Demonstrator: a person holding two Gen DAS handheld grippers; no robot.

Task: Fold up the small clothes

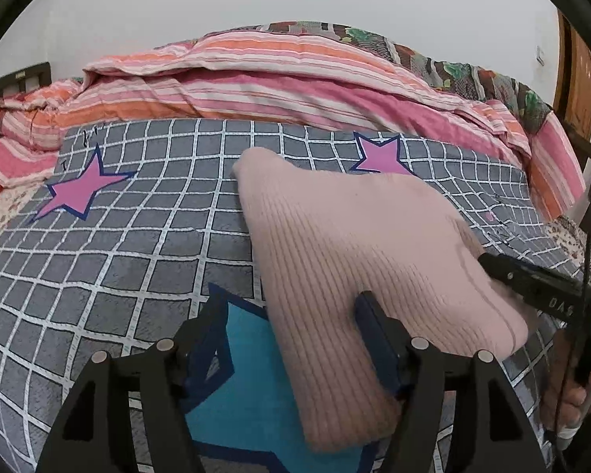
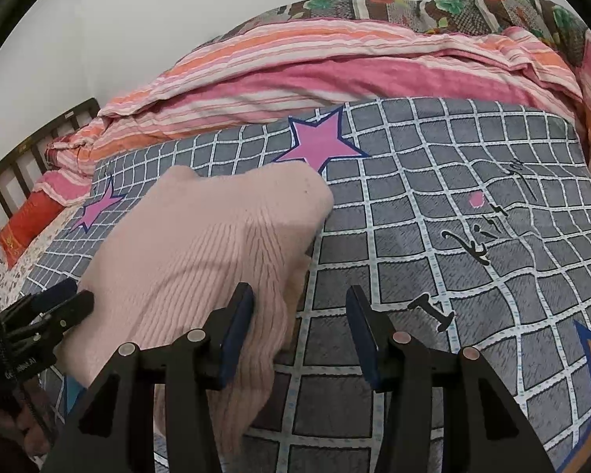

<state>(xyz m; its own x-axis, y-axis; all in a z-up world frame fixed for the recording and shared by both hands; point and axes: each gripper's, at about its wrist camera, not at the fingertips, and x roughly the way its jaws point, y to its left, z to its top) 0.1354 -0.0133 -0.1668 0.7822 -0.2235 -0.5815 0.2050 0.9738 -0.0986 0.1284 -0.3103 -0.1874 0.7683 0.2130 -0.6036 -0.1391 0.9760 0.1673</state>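
A pale pink ribbed knit garment (image 1: pixel 346 244) lies folded on the grey checked bedsheet (image 1: pixel 118 236). My left gripper (image 1: pixel 291 315) is open, its jaws wide apart, with the garment's near left edge lying between them and its right finger (image 1: pixel 374 327) pressed on the knit. My right gripper (image 2: pixel 299 327) is open over the garment's near right edge (image 2: pixel 201 260), its left finger (image 2: pixel 238 327) on the knit and its right finger (image 2: pixel 364 335) over bare sheet. Each gripper shows in the other's view, at the garment's side (image 1: pixel 532 280) (image 2: pixel 55 307).
A bunched pink and orange striped quilt (image 1: pixel 279 79) runs along the far side of the bed, against a white wall. A dark bed rail (image 2: pixel 27 149) stands at the far left. A wooden door (image 1: pixel 575 75) is at the right. Stars are printed on the sheet (image 1: pixel 82 193).
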